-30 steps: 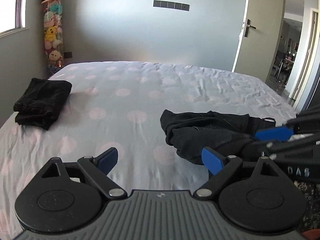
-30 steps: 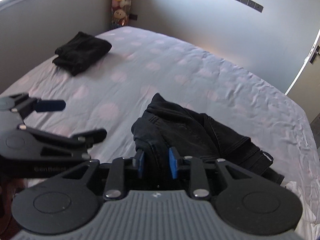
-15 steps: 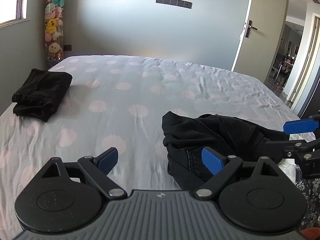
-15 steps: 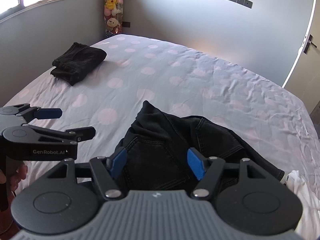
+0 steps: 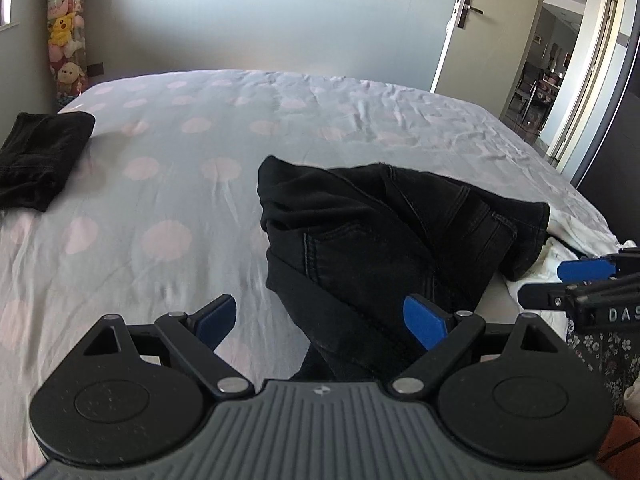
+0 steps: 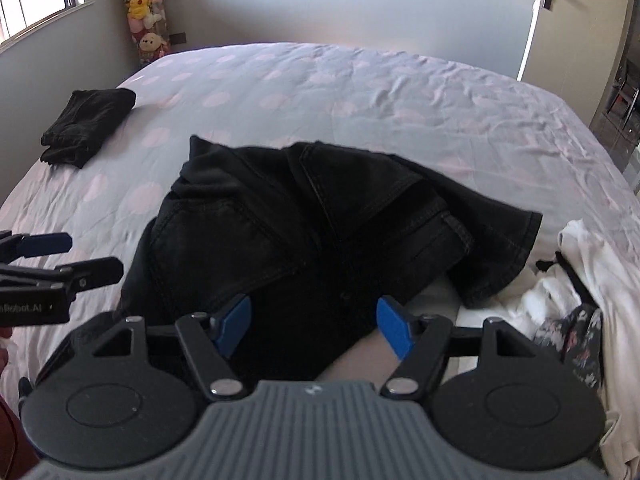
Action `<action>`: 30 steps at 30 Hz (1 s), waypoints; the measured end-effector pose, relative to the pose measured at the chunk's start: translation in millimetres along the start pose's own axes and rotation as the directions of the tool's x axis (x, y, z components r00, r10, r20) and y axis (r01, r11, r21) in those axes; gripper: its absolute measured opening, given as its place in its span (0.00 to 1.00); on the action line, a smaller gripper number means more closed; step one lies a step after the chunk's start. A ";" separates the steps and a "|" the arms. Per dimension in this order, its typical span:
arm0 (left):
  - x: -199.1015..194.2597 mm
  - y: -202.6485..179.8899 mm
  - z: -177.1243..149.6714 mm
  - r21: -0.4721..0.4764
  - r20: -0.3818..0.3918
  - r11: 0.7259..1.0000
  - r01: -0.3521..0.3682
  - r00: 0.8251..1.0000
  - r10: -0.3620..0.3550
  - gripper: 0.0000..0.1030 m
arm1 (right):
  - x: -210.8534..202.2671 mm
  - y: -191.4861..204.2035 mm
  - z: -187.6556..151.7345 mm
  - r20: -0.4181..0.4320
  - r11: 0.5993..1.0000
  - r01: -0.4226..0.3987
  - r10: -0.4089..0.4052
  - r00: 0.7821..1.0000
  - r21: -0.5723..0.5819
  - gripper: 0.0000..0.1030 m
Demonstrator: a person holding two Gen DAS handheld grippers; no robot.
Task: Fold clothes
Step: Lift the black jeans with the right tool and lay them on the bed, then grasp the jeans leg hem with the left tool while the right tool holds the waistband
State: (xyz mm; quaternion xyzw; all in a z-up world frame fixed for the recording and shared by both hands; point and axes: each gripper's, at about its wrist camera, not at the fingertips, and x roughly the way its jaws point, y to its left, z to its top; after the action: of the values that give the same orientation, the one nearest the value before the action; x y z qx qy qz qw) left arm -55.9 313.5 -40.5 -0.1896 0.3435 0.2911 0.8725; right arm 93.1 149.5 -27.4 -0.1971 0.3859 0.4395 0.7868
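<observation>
1. Black jeans (image 5: pixel 384 236) lying crumpled at the near edge of the bed (image 5: pixel 280 120), waistband end toward the middle, one leg trailing off the near edge under the left gripper (image 5: pixel 320 320).
2. Left gripper hovering just above the near edge, blue-padded fingers (image 5: pixel 424 320) spread wide and holding nothing; trailing denim passing between them, contact with either pad not discernible.
3. Right gripper (image 6: pixel 314 326) poised low over the same garment, fingers (image 6: pixel 394 330) likewise wide apart and empty, black denim filling most of the gap between them.
4. Each tool visible in the other's view: right gripper's blue tip at the right margin of the left wrist view (image 5: pixel 586 270), left gripper at the left margin of the right wrist view (image 6: pixel 44 244), both flanking the jeans.
5. Folded black garment (image 6: pixel 88 126) resting near the far left corner of the bed, well apart from the jeans.
6. White cloth (image 6: pixel 576 264) bunched at the near right edge just beside the jeans' hem, with a dark floral fabric (image 6: pixel 580 336) next to it.
7. Bedsheet pale grey-lilac with pink polka dots, wrinkled toward the right side.
8. Column of plush toys (image 5: pixel 66 28) standing in the room corner beyond the far left corner of the bed; door (image 5: pixel 496 20) ajar beyond the far right.
</observation>
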 end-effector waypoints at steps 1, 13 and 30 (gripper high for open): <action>1.8 1.1 -2.8 0.005 -0.004 1.000 -0.010 1.000 0.010 1.00 | 1.9 3.6 -8.5 -0.009 1.000 -0.017 0.017 1.000 -0.011 0.71; -8.1 33.6 -6.1 0.072 -0.019 0.993 -0.094 0.995 0.095 1.00 | 52.3 93.6 -68.8 -0.024 0.971 -0.056 0.051 0.998 -0.232 0.78; -16.2 24.2 -7.0 0.090 -0.030 0.992 0.093 0.995 -0.091 1.00 | -44.9 -38.5 56.3 0.368 0.939 0.344 -0.314 0.875 -0.018 0.22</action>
State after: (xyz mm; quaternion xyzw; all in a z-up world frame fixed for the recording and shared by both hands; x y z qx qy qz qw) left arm -84.4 322.0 -37.1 -0.1687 0.3586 0.2322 0.8883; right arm 135.8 141.2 41.6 -0.2085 0.1776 0.3434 0.8984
